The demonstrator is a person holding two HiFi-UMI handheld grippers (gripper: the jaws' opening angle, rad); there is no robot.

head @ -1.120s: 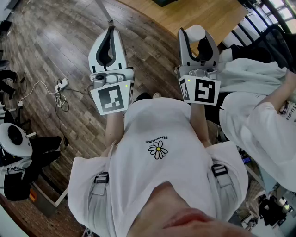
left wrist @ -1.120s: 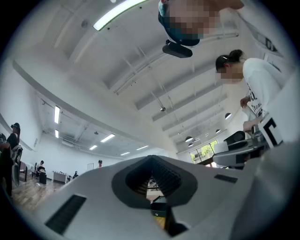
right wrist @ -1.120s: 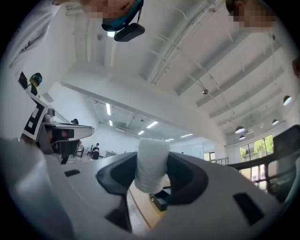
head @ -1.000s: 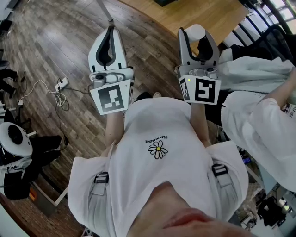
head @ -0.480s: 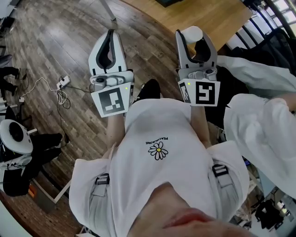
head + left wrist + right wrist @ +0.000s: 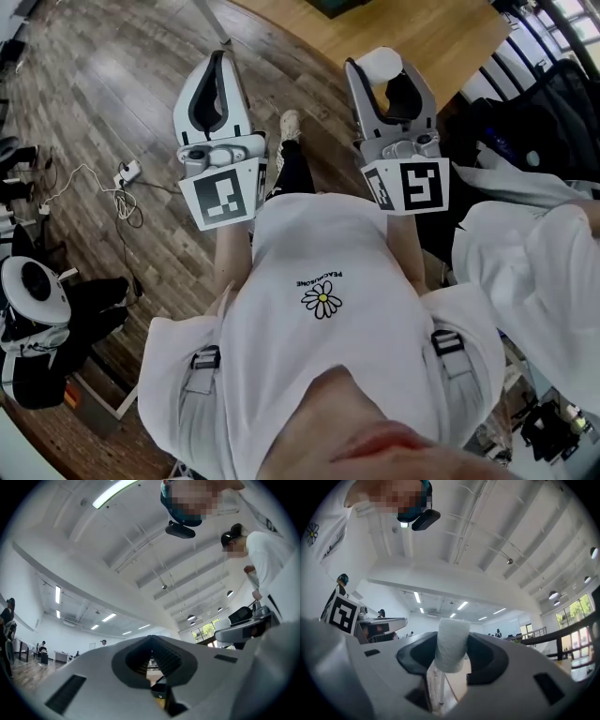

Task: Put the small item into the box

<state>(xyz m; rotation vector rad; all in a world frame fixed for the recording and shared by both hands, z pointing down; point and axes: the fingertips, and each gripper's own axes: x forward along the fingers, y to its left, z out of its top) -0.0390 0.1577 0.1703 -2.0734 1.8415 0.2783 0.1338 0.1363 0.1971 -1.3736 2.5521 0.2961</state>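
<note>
My right gripper (image 6: 389, 73) has its two fingers clamped on a small white roll (image 6: 451, 644) of soft, paper-like material. The roll stands upright between my dark pads, its rounded top poking out past my tips, and the fingers stand wide around it. In the head view it shows as a pale lump at the far end of that gripper.

My left gripper (image 6: 151, 641) carries nothing. Its ridged grey pads are pressed together tip to tip, with only the room beyond showing over them.

Both grippers point away from my chest, side by side and apart. Each has its black-and-white marker cube (image 6: 223, 195) at the near end, just above my white T-shirt with a daisy print (image 6: 321, 300).

Beneath my left fingers lies a dark wood-plank floor (image 6: 103, 75), with a thin white cable (image 6: 112, 192) off to their outer side. Beyond my right tips runs a pale yellow wooden surface (image 6: 422, 28). To the outer side of the right fingers is another person in a white top (image 6: 534, 253).
</note>
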